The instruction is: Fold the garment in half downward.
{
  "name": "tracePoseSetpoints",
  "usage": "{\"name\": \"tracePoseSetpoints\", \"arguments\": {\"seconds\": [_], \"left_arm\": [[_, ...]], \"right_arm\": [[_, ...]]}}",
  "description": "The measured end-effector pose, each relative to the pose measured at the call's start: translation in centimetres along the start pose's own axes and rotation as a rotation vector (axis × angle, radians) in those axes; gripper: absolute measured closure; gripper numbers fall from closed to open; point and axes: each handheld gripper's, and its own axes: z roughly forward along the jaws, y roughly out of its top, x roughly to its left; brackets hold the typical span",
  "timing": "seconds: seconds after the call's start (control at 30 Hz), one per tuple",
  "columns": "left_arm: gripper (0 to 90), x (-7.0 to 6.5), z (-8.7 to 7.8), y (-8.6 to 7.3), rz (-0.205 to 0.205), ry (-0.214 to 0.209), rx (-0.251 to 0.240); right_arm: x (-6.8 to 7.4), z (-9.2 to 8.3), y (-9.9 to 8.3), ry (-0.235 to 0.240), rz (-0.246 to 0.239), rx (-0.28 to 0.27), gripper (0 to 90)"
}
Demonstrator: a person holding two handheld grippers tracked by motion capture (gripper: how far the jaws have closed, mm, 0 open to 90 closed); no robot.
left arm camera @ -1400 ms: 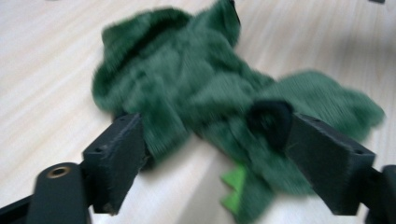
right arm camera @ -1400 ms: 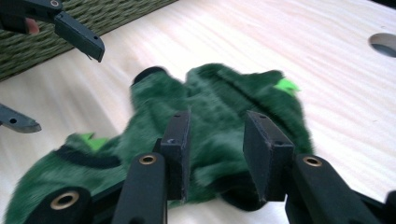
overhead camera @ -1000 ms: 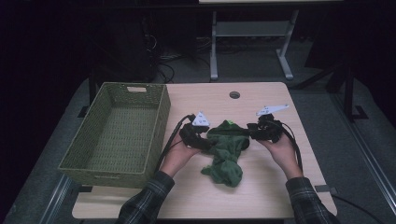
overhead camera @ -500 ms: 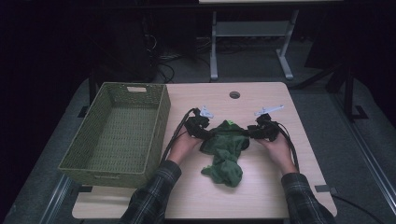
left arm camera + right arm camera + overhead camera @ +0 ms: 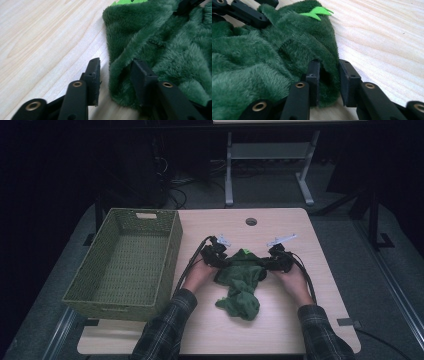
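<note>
A fuzzy dark green cloth [image 5: 240, 287] with a light green tag [image 5: 315, 12] lies crumpled on the wooden table [image 5: 285, 325]. My left gripper [image 5: 223, 263] sits at the cloth's left corner and my right gripper [image 5: 266, 263] at its right corner. In the left gripper view the cloth [image 5: 162, 37] has its edge between the jaws of the left gripper [image 5: 116, 68]; they have just been closing, and a gap remains beside one pad. In the right gripper view the right gripper [image 5: 328, 68] has closed further, and a fold of cloth [image 5: 262, 62] fills the space between its pads.
A green woven basket [image 5: 172, 240], with nothing in it, stands on the table's left side beside my left hand. A round cable hole [image 5: 251, 221] sits at the table's far edge. Black cables [image 5: 187, 267] trail from both grippers.
Both hands came down and inward onto the cloth's top corners. The upper edge of the cloth has been drawn out flatter between the two grippers.
</note>
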Motion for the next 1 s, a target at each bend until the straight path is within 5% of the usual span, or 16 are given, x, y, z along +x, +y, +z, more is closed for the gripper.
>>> {"name": "tracePoseSetpoints", "arguments": {"seconds": [0.27, 0.5, 1.0], "left_arm": [[86.0, -0.2, 0.1, 0.2, 0.002, -0.029, -0.002], [86.8, 0.3, -0.9, 0.8, -0.069, -0.021, -0.026], [86.7, 1.0, -6.2, 5.0, -0.028, 0.046, -0.189]], "right_arm": [[0.2, 0.1, 0.1, -0.005, -0.003, 0.007, 86.8], [0.2, -1.2, 0.7, -0.010, 0.014, -0.039, 87.8], [-0.4, -5.5, 6.8, -0.051, -0.002, -0.125, 88.2]]}}
